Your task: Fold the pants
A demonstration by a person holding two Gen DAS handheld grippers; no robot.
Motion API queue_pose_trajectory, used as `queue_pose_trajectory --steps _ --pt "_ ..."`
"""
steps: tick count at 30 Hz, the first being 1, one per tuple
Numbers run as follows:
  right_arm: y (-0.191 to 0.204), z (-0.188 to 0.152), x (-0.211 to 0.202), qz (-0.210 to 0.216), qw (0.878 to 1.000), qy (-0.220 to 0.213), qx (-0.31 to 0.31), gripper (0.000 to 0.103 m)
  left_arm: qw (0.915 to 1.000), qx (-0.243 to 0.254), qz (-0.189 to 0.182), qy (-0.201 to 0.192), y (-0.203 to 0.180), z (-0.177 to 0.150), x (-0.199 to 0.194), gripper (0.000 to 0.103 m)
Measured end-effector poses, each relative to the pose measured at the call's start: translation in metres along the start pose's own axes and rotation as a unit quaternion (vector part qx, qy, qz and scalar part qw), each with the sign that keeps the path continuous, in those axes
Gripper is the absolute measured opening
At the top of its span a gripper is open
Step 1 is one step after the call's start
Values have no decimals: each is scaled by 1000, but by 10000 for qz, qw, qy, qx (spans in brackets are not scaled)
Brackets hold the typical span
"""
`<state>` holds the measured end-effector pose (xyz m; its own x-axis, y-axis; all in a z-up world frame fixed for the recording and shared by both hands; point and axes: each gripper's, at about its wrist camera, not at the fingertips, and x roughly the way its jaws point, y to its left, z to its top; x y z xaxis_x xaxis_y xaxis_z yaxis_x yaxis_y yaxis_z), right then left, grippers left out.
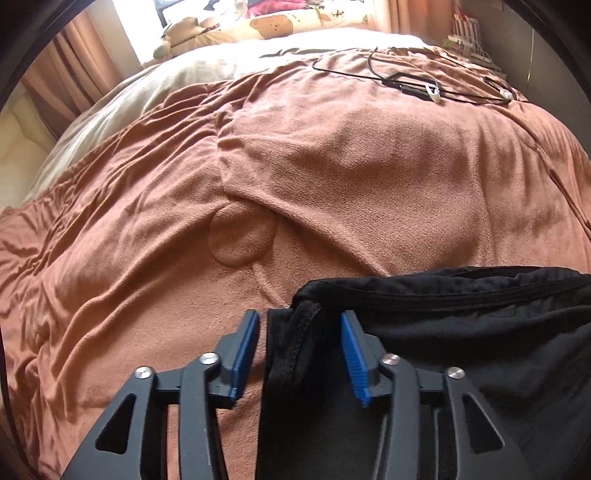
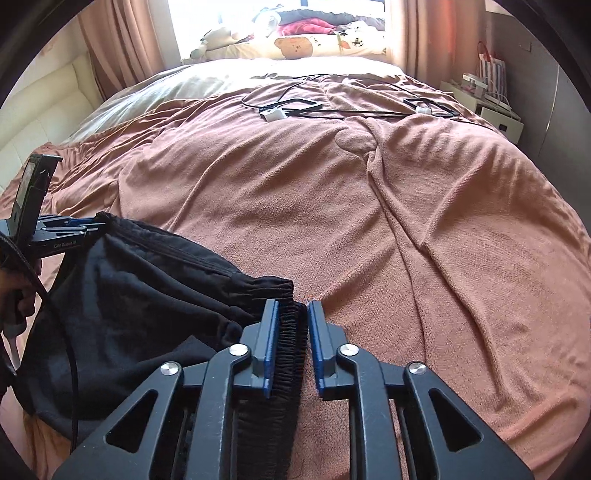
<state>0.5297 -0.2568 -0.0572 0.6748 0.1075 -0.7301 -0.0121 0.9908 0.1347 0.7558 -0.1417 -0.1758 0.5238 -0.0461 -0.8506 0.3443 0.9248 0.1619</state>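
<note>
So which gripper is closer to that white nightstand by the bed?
Right. The right gripper straddles the pants' elastic edge, with the nightstand ahead on its right. The left gripper is further left, at the pants' other corner, so farther away.

Bed (image 2: 258, 221) under rust-brown blanket (image 1: 332, 166), with black pants (image 2: 147, 295) and black cables (image 2: 295, 107) on top.

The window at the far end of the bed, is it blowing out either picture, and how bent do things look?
Left wrist view: the window is blown out white, and glare washes over the pale sheet; the bed bulges like a dome. Right wrist view: the window is also overexposed, the blanket evenly lit with soft fold shadows, and dark corners ring the frame.
</note>
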Motion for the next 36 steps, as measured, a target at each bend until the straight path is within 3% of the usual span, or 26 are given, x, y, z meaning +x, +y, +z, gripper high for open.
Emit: queue_pose_trajectory --steps 1,2,3,16,26,36 --pt "-2 0 -4 59 10000 -27 59 33 10000 -50 -33 -39 4 -1 -5 61" --pt "-5 -1 -7 103 9999 -53 116 46 9999 -122 -83 -61 8 -3 -10 61" --pt "-9 -3 -13 140 9997 -95 175 51 9997 -202 -139 -61 13 -4 -15 61" --pt "-43 -41 -49 1095 9878 110 1105 51 9969 -714 -328 68 51 -56 -74 61" --pt "-61 -80 -48 1715 9664 347 1885 51 9932 -1002 -558 203 66 -102 -116 61" --pt "-78 -93 -44 2001 9484 585 2391 51 9850 -1330 -1006 441 60 -152 -115 61"
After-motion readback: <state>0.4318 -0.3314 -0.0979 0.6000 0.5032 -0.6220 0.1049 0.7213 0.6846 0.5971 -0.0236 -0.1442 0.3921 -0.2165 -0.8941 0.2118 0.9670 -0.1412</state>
